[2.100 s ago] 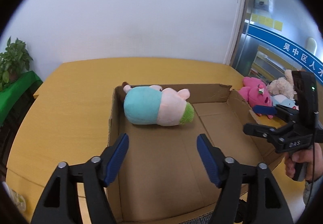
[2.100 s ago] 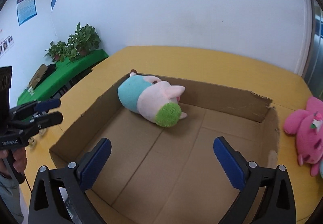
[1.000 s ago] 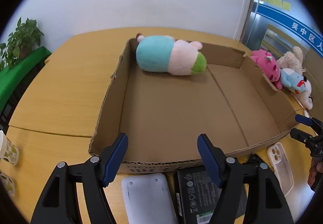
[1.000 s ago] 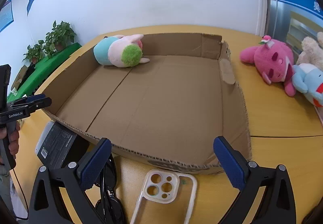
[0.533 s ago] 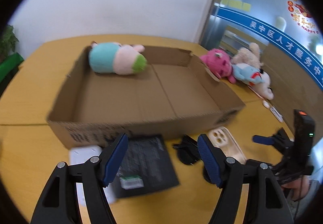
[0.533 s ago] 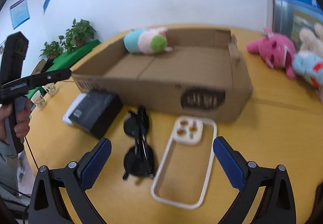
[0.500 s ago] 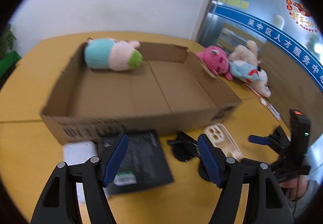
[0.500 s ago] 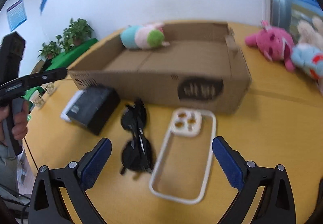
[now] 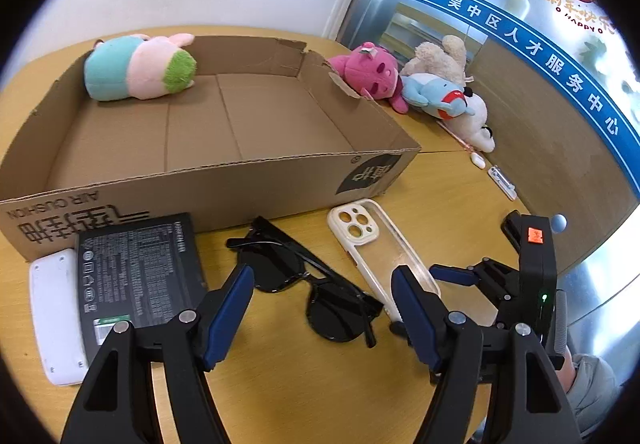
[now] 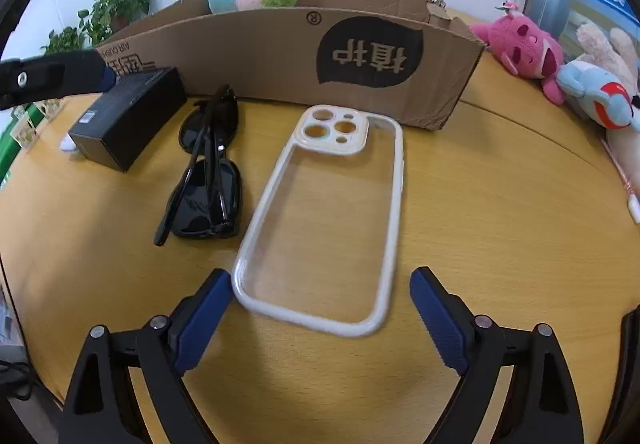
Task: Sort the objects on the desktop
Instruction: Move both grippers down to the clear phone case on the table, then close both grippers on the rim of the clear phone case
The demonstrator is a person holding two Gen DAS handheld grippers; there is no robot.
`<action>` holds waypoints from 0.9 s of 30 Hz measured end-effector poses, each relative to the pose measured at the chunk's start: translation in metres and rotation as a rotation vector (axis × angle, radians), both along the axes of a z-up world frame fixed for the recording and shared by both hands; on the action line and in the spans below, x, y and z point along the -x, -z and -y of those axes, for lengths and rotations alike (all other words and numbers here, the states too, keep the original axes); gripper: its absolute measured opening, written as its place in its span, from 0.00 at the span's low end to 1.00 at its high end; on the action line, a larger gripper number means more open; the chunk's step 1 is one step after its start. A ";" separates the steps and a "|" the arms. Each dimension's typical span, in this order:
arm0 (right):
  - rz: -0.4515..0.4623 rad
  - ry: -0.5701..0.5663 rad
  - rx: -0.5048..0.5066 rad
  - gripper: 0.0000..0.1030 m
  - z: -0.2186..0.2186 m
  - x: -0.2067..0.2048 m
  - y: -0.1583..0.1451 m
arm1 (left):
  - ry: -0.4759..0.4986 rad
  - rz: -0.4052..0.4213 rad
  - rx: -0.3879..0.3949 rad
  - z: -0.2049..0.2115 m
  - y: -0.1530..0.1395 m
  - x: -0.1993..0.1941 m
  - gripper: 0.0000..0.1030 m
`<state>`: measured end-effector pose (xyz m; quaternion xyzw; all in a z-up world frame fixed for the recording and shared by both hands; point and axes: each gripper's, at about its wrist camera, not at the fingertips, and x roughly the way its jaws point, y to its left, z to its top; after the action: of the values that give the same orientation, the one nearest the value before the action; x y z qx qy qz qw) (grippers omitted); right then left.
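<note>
Black sunglasses [image 9: 310,284] lie folded on the yellow table in front of a cardboard box [image 9: 200,188]. My left gripper [image 9: 324,310] is open, its fingers to either side of the sunglasses' near lens. A clear phone case with a white rim [image 10: 328,216] lies to the right of the sunglasses [image 10: 208,172]. My right gripper [image 10: 320,318] is open, its fingers flanking the case's near end. A black box [image 9: 136,276] lies on a white device [image 9: 54,316] at the left. A teal and pink plush [image 9: 136,66] lies inside the cardboard box.
A pink plush [image 9: 372,74], a blue plush [image 9: 436,94] and beige plushes [image 9: 444,58] lie on the table right of the box. Small white items [image 9: 500,178] lie near the table's right edge. Potted plants [image 10: 116,8] stand beyond the table.
Both grippers have pulled back from over the cardboard box and come down low over the table in front of it. The sunglasses and phone case now sit between their fingers.
</note>
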<state>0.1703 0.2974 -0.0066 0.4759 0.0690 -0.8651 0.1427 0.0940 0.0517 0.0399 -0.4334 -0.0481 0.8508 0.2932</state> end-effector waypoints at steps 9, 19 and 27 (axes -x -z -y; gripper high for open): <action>0.018 0.098 0.043 0.85 -0.033 -0.002 -0.007 | 0.093 0.048 -0.052 -0.039 0.001 0.019 0.69; -0.020 0.099 0.046 0.76 -0.026 0.000 0.000 | 0.188 0.231 -0.008 -0.111 0.032 0.036 0.59; -0.063 0.142 0.212 0.76 -0.032 -0.006 -0.018 | 0.162 0.301 0.008 -0.126 0.056 0.039 0.37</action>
<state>0.1767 0.3291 0.0116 0.4344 -0.0523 -0.8900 0.1281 0.0549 0.1781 -0.0164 -0.5595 -0.0527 0.7501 0.3487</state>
